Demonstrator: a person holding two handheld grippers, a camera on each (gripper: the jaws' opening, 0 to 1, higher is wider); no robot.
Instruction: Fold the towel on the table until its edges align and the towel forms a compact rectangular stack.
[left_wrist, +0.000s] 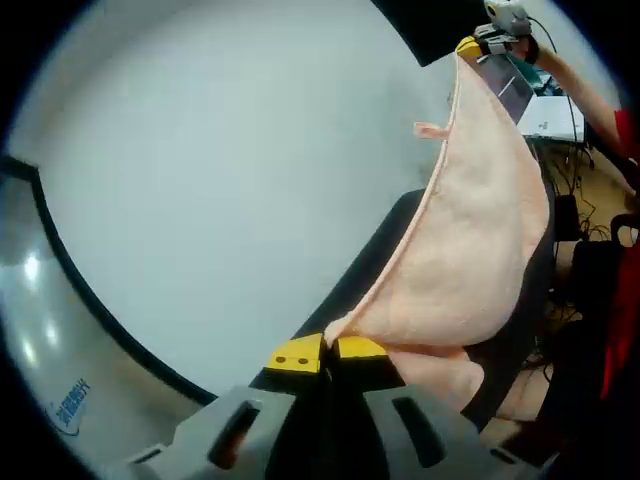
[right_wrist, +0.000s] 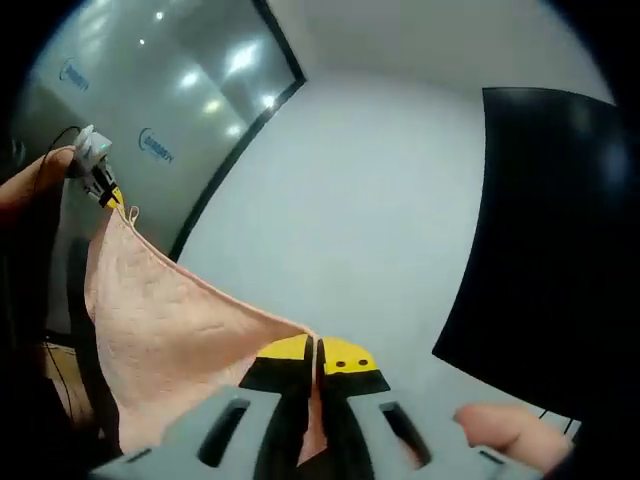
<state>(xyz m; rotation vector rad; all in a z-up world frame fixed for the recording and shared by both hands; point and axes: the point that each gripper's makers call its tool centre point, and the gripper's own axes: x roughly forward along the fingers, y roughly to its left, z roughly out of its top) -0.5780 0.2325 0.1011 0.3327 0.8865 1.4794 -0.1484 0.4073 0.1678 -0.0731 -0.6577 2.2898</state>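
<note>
While both tongs are clamping opposite corners, the peach towel (left_wrist: 470, 250) is hanging stretched in the air between them. The left tongs (left_wrist: 328, 357) are pinching one corner with yellow-tipped jaws closed; the right tongs (right_wrist: 315, 358) are gripping the other. A white wall (right_wrist: 380, 200) is standing beyond.

soft terry towel (left_wrist: 480, 250): showing pale peach-pink, plain, no pattern
left gripper (left_wrist: 328, 355): showing yellow tips w/ black dots, grey body
right gripper (right_wrist: 316, 357): same yellow/black/grey
flat table top (left_wrist: 230, 190): looking pale grey-white
</note>
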